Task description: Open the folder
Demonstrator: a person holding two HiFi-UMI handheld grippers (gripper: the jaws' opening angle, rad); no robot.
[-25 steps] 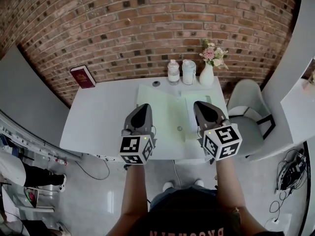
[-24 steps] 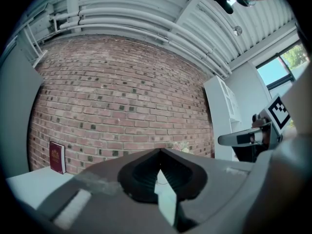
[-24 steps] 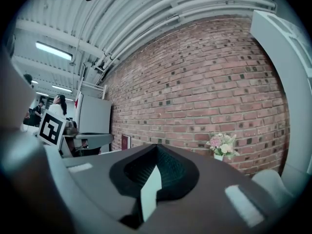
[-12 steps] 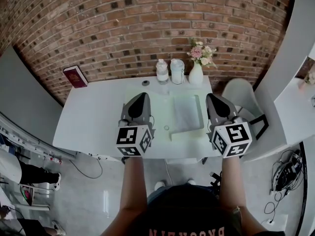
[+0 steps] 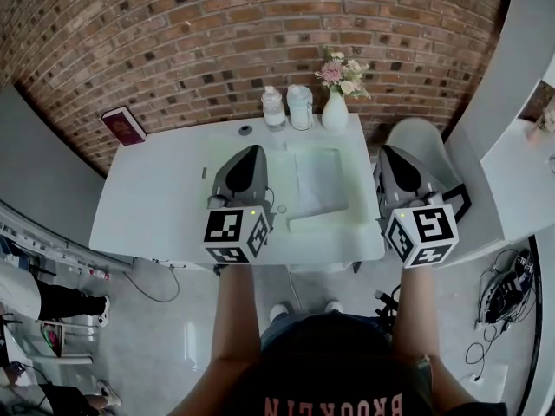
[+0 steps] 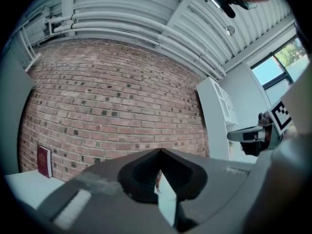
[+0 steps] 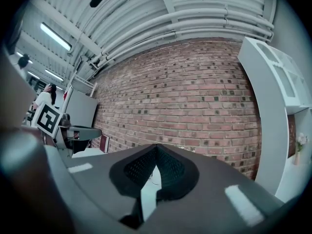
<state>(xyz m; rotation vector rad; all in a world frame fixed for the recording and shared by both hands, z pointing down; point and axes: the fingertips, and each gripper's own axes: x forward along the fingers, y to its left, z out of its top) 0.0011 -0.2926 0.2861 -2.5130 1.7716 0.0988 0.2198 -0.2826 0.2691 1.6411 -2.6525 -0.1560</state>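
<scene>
- The folder is pale green and lies opened out flat on the white counter, right of the middle. Its far edge is near the items lined up along the brick wall.
- Its two halves lie side by side. The right half carries a paler rectangular sheet, and its near edge shows as a lighter strip.
- In the head view the left half is partly covered by the left gripper.
- The left gripper is held level over the folder's left half. In its own view the jaws meet tip to tip with nothing between them.
- The right gripper is held level past the counter's right edge, in front of a pale chair and clear of the folder. Its jaws are pressed together as well and hold nothing.
- Each gripper shows from the side in the other's view, with its marker cube at the back.
- At the wall edge of the counter stand two clear bottles side by side.
- Just to their right is a white vase of pink flowers.
- A small dark round item lies to the left of the bottles.
- A red book leans upright against the bricks at the counter's far left corner, well apart from the folder.
</scene>
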